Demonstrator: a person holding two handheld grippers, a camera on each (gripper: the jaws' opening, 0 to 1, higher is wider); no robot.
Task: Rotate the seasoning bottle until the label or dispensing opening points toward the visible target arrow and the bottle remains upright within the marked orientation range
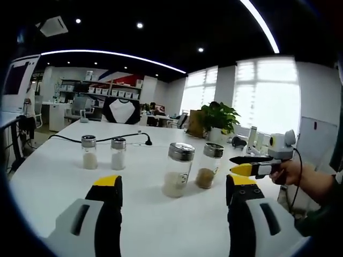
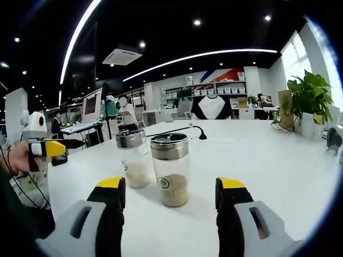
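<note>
Two lidded glass seasoning bottles stand upright on the white table. One holds pale seasoning, the other brown seasoning. My left gripper is open, its jaws wide apart just short of the pale bottle and touching nothing. My right gripper is open too, with the brown bottle standing ahead between its jaws, untouched. The right gripper comes in from the right in the left gripper view, close to the brown bottle. The left gripper is at the left edge of the right gripper view.
Two small shakers with white contents stand to the left. A black cable runs across the table behind them. A potted plant sits at the far edge, with a monitor off to the left.
</note>
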